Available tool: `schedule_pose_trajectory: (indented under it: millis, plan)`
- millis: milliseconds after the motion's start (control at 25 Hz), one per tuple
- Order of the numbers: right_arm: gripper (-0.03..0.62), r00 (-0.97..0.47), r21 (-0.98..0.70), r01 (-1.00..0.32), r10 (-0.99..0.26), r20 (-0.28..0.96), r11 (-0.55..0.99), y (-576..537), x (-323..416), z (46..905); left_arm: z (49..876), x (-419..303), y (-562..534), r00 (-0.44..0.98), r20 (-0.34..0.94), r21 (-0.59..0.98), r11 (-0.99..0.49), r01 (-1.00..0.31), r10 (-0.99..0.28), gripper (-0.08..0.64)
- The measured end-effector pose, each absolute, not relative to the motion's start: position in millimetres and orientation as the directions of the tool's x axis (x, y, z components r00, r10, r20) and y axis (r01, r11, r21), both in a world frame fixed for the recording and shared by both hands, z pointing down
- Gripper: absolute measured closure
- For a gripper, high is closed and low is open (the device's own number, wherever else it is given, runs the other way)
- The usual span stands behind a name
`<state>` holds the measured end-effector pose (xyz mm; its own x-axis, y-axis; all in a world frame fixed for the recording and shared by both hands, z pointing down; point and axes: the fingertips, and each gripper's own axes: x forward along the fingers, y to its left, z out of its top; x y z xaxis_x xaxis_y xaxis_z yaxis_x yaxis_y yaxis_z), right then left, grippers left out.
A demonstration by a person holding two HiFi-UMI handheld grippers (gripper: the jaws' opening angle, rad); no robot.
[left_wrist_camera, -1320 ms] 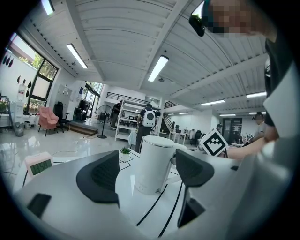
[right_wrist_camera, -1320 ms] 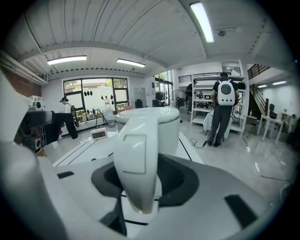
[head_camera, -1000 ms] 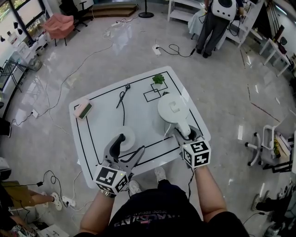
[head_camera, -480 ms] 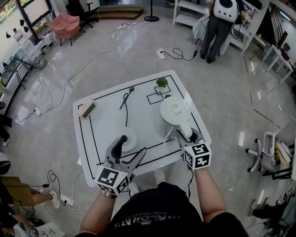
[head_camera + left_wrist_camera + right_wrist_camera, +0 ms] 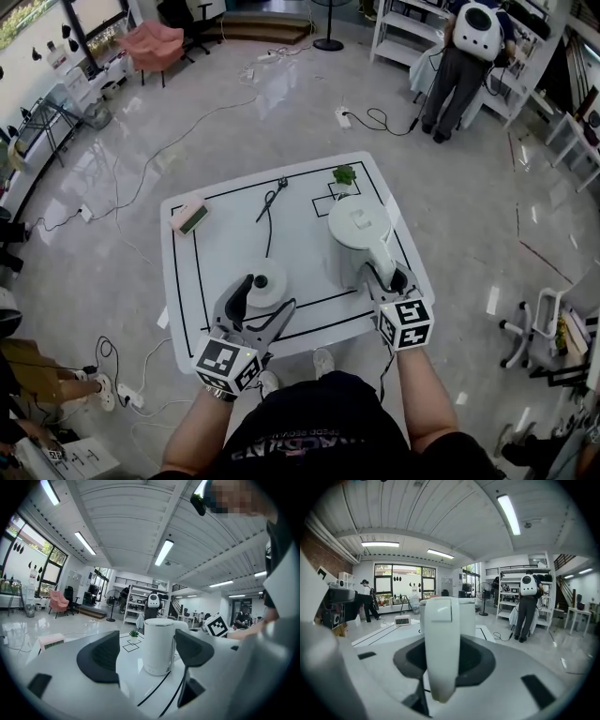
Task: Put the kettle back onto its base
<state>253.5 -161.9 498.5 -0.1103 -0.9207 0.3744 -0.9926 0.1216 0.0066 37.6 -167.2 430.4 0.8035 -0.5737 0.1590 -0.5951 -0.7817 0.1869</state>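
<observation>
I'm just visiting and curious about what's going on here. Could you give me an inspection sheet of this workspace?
Surface: white table with black tape lines.
Job's things: white kettle stands on the table, off its round base.
Clutter: small potted plant; pink digital clock.
Grippers: left gripper open, empty, by the base; right gripper just closing, pads on the kettle's handle.
Cables: base's black cord crosses the table; more cords on the floor.
Surroundings: person with white backpack at shelves; pink armchair.
</observation>
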Motion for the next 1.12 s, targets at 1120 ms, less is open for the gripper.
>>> schedule_pose_trajectory:
  millis: [1120]
  plan:
    - [0.482,-0.422,-0.030,-0.905,-0.886,0.194,0.425,-216,108,441,426,-48,-162,0.679,0.152,0.183,-0.655,-0.733,-0.718,0.193]
